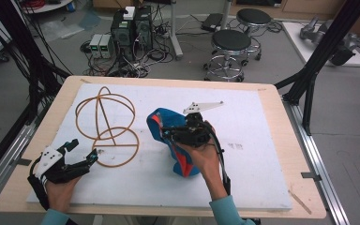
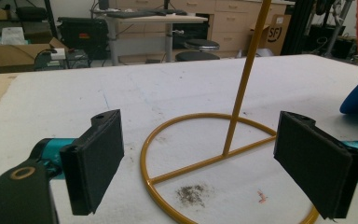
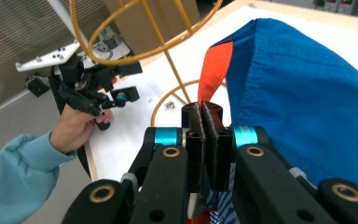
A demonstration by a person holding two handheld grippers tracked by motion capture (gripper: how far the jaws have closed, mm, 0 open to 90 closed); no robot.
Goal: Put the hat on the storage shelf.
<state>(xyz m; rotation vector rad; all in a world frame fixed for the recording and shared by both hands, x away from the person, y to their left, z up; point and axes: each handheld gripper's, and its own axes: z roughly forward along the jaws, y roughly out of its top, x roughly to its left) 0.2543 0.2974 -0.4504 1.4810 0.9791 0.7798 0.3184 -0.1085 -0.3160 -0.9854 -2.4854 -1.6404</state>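
Note:
A blue cloth bag [image 1: 161, 123] with orange trim [image 3: 214, 74] lies bunched at the middle of the white board. My right gripper [image 1: 168, 131] is shut on its orange-trimmed edge and holds it slightly raised; in the right gripper view the jaws [image 3: 208, 135] pinch the trim, with blue fabric [image 3: 298, 102] to the right. A yellow wire stand [image 1: 105, 124] of rings on an upright rod stands at the left. My left gripper [image 1: 83, 149] is open beside its base ring [image 2: 191, 140], pads [image 2: 95, 158] wide apart, nothing between them. The rod [image 2: 247, 70] rises ahead.
The white board [image 1: 258, 154] covers a wooden table [image 1: 288, 154]. A dark smudge [image 2: 191, 193] marks the board inside the base ring. Two stools [image 1: 229, 44] and computer boxes with cables [image 1: 131, 33] stand on the floor beyond the far edge.

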